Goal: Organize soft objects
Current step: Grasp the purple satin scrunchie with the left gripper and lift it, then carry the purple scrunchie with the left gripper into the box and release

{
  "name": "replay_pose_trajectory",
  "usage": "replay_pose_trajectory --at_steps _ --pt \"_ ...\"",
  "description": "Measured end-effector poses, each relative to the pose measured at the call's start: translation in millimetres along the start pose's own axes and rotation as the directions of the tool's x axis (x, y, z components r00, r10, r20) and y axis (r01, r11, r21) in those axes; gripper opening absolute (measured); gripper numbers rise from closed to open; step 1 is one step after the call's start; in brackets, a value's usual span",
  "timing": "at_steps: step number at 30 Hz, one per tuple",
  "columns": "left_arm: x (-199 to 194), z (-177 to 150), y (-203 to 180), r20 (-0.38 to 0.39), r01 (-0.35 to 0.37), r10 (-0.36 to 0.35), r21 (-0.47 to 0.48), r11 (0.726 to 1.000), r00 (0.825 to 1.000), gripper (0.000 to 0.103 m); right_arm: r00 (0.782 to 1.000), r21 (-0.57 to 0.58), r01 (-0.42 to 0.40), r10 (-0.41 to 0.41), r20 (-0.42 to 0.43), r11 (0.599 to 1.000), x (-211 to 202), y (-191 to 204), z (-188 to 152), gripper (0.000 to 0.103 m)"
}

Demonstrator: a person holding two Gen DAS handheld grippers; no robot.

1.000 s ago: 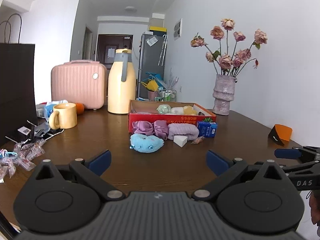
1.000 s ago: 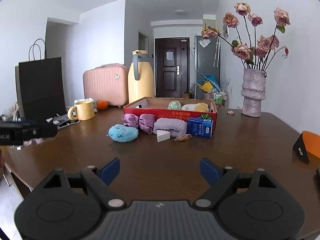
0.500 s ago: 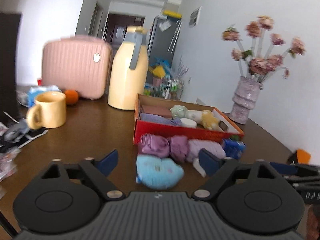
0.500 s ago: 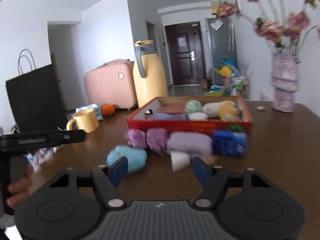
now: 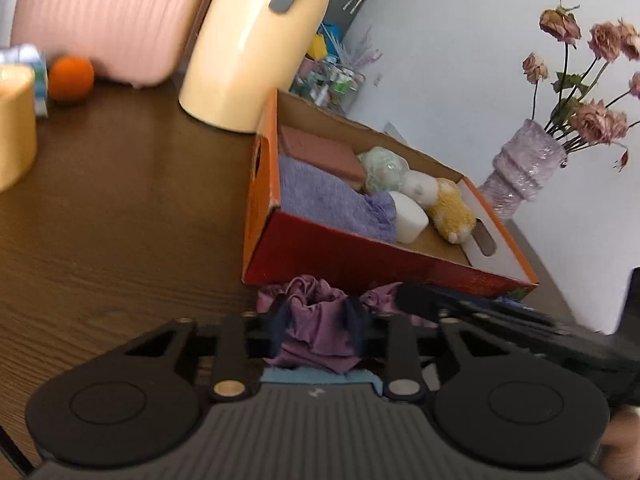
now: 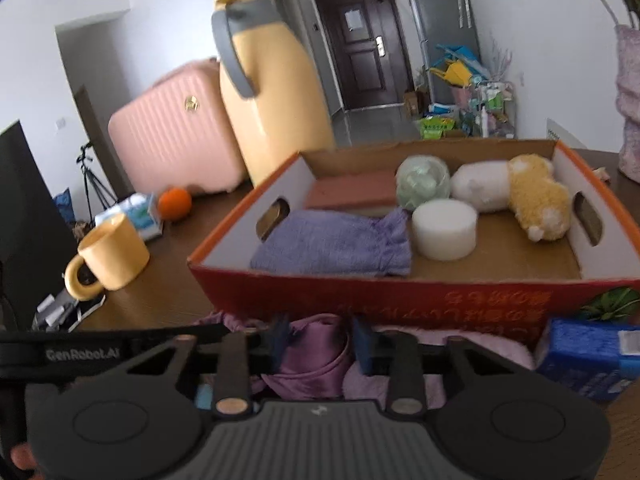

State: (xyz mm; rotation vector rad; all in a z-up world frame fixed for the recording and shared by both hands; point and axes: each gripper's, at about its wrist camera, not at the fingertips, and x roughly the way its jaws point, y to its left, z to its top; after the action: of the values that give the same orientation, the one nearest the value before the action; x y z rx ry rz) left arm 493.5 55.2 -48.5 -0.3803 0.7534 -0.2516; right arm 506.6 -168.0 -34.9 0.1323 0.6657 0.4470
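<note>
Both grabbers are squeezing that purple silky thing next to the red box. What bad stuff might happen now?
Two risks, both guesses:
1. The left gripper and right gripper are closing their jaws on the same purple satin cloth. Pulling apart might stretch it or tug it from one grip.
2. The cloth lies against the red box, so a low lift may snag the wall and shove the box.

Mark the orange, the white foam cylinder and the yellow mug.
orange [image 6: 174, 204], right wrist view, middle of the fruit
white foam cylinder [image 6: 445, 230], right wrist view, curved side
yellow mug [image 6: 114, 253], right wrist view, body
</note>
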Motion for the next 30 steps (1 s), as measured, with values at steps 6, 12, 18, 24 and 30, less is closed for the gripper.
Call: replay_pose_trajectory --at_steps 6,12,18,24,30 --pt "-10 -1 -6 0.026 0.03 -0.031 0.022 0.999 0.999 0.017 0.999 -0.018 -0.009 0.009 0.033 1.0 -13 11 1 0.005" --pt "-77 -7 -40 0.147 0.088 -0.1 0.085 0.992 0.984 0.017 0.985 -0.066 -0.008 0.019 0.172 0.998 -95 29 0 0.004" --pt "-157 -53 -81 0.199 0.18 -0.209 0.156 0.971 0.957 0.017 0.968 -0.141 0.02 0.016 0.251 0.99 -192 48 -56 0.004" --pt "-172 -152 -83 0.102 0.205 -0.22 0.14 0.969 0.97 0.017 0.992 -0.111 0.037 -0.023 0.121 0.993 -212 43 -144 0.004" --pt "-169 -198 -76 0.046 0.131 -0.139 0.139 0.982 0.989 0.019 0.996 -0.067 0.009 -0.003 0.087 0.998 -222 42 -185 0.014"
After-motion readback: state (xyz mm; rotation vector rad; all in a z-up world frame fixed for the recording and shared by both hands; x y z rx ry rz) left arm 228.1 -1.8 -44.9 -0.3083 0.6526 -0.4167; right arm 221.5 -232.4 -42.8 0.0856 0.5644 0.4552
